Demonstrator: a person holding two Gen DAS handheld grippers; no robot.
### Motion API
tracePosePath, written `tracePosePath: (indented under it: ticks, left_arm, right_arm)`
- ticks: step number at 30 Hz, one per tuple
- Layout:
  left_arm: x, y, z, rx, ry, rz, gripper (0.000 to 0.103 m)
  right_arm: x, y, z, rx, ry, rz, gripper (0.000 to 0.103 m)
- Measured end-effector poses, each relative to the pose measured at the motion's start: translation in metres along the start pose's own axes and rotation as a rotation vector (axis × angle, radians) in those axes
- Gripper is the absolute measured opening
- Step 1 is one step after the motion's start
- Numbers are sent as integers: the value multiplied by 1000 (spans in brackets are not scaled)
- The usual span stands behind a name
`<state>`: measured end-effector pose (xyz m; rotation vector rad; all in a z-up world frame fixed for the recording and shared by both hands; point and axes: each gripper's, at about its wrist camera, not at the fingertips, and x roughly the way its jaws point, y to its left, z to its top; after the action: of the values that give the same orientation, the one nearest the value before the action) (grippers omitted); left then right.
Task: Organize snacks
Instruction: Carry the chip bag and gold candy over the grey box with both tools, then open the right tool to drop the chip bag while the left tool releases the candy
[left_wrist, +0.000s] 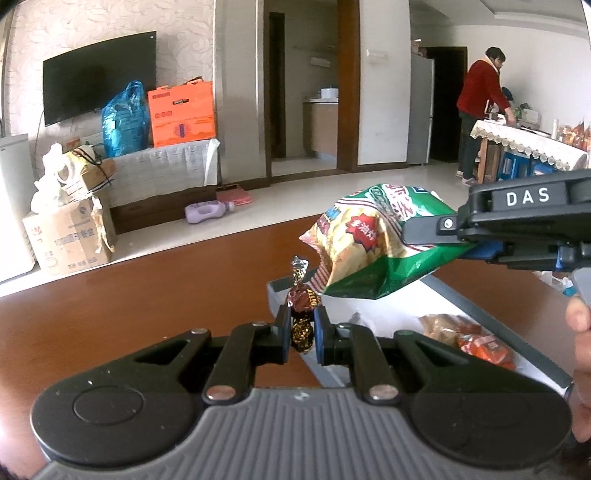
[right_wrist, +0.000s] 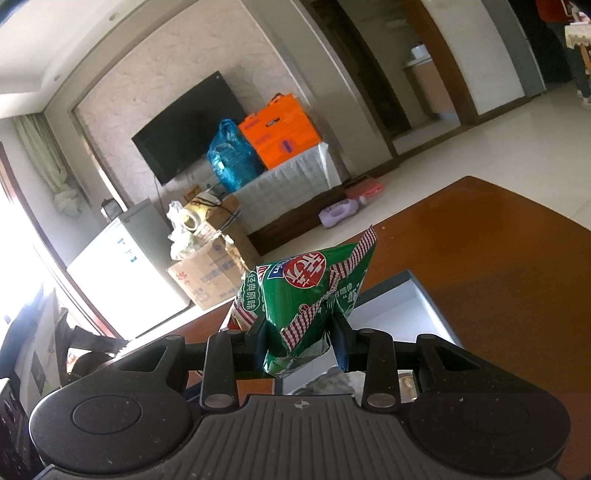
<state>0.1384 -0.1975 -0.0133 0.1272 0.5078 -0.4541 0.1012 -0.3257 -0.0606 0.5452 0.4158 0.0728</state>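
Left tool (left_wrist: 301, 334): closed on a wrapped candy (left_wrist: 302, 295), brown-and-gold foil, gripped at the lower half so the twisted top stands upright between the fingers. Held above the near left corner of the grey tray (left_wrist: 491, 302), over the brown table (left_wrist: 147, 295). Partial gold lettering on the wrapper, possibly "OTT"; not readable in full.

Right tool (right_wrist: 301, 341): closed on a green snack bag (right_wrist: 299, 299), pinched at a crumpled sealed end, so the bag's body juts forward from the fingers. In the left wrist view the same bag (left_wrist: 373, 247) hangs in the air over the far end of the tray, clear of the candy and touching nothing below. Gripping by the seam likely spares the contents from crushing.

Tray: white floor, grey rim. An orange packet (left_wrist: 484, 349) already lies inside at the near end; writing on it too blurred to read.

Writing: the bag carries Chinese print, "经典原味" on a green panel, a red round logo with white characters, a red starburst badge in the left view, and a red-and-white checked border. The right tool's side reads "DAS".

Judgement: both items appear bound for the tray, the bag toward the open far section, the candy toward the near left corner. Neither is set down yet.
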Motion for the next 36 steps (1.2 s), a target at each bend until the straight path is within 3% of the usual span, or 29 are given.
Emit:
tracePosePath:
  ticks: [15,36]
  left_arm:
    - [23,-28,-1,17,19,-42,9]
    - [40,-39,-3,43,66,-81,9]
  right_arm:
    - [-3,-25,5,21,-5,-38,36]
    - [20,-19,4,24,39,-105,36]
